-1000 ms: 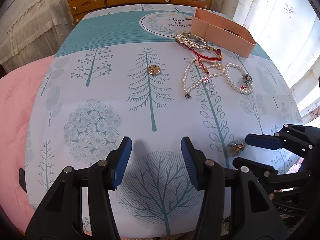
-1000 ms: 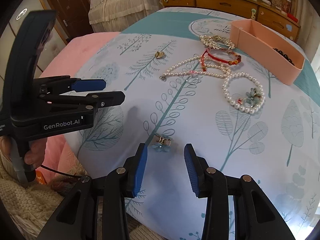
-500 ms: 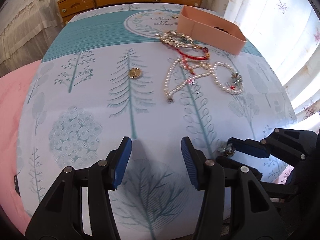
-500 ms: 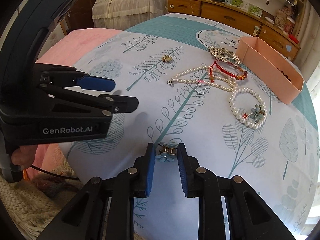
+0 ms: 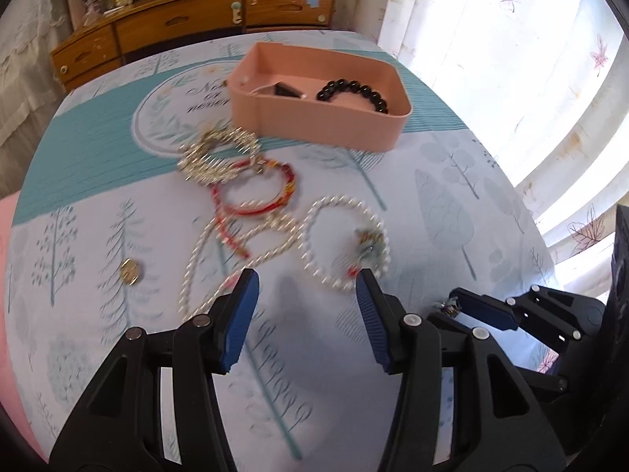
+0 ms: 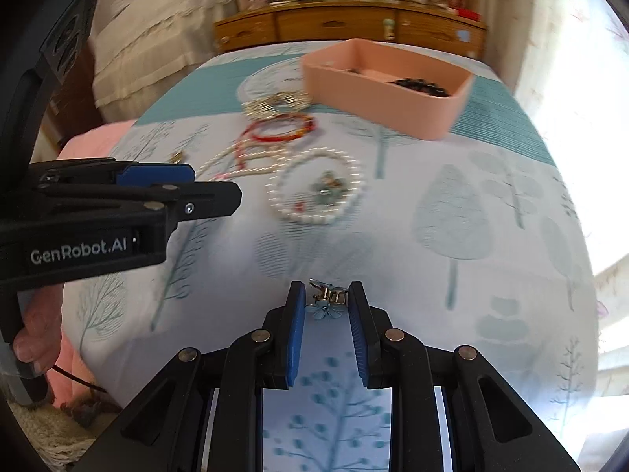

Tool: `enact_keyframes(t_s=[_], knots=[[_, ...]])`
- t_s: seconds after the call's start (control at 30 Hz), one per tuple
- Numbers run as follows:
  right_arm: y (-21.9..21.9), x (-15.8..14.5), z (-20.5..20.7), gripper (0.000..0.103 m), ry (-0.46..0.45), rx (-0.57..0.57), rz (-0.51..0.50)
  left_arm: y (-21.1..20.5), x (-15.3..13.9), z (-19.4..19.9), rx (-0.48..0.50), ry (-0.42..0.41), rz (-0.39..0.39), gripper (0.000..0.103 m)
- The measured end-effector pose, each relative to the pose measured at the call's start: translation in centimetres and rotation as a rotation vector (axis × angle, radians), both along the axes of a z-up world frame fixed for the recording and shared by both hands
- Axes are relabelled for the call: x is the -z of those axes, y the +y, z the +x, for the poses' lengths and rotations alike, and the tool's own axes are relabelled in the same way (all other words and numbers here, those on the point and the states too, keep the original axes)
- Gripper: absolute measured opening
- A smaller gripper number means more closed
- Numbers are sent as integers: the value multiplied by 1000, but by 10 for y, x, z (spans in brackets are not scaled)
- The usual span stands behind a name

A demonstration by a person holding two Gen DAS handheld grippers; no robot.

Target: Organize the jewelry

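Your jewelry count on the bedspread

You have one pink tray (image 5: 314, 126) holding one black bead bracelet (image 5: 354, 92), one pearl bracelet (image 5: 342, 244), one pearl necklace (image 5: 220, 259), one red cord bracelet (image 5: 255, 192), one gold coin pendant (image 5: 131, 271), one blue flower clip (image 6: 326, 303).

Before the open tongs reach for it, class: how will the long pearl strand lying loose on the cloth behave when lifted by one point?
The long pearl strand lies in slack curves, so it will probably hang limp and swing. It crosses the red cord bracelet, so it may drag that along. Its round beads look smooth, so a pinch by the left tongs could slip between them.
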State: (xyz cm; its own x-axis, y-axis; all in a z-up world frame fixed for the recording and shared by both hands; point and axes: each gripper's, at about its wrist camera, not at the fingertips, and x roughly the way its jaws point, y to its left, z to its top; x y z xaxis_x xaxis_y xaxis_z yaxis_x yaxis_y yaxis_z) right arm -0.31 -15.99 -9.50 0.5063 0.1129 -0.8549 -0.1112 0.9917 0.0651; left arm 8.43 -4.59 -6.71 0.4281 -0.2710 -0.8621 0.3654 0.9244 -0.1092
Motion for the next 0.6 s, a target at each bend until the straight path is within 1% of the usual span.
enact_keyframes(t_s=[0.07, 0.2, 0.43, 0.5, 0.57, 0.6], knots=[[-12, -1, 0, 22, -7, 26, 14, -12, 4, 9, 6, 16, 7, 48], [-29, -1, -3, 22, -9, 49, 31, -27, 11, 18, 10, 55, -9, 48], [-39, 1, -4, 22, -11, 43, 66, -41, 15, 21, 15, 50, 7, 48], [-40, 2, -4, 22, -14, 40, 71, -42, 17, 21, 13, 51, 18, 46], [-40, 2, -4, 22, -15, 38, 75, -45, 21, 23, 9, 56, 31, 37], [-40, 2, -4, 22, -16, 37, 76, -45, 22, 24, 6, 54, 22, 36]])
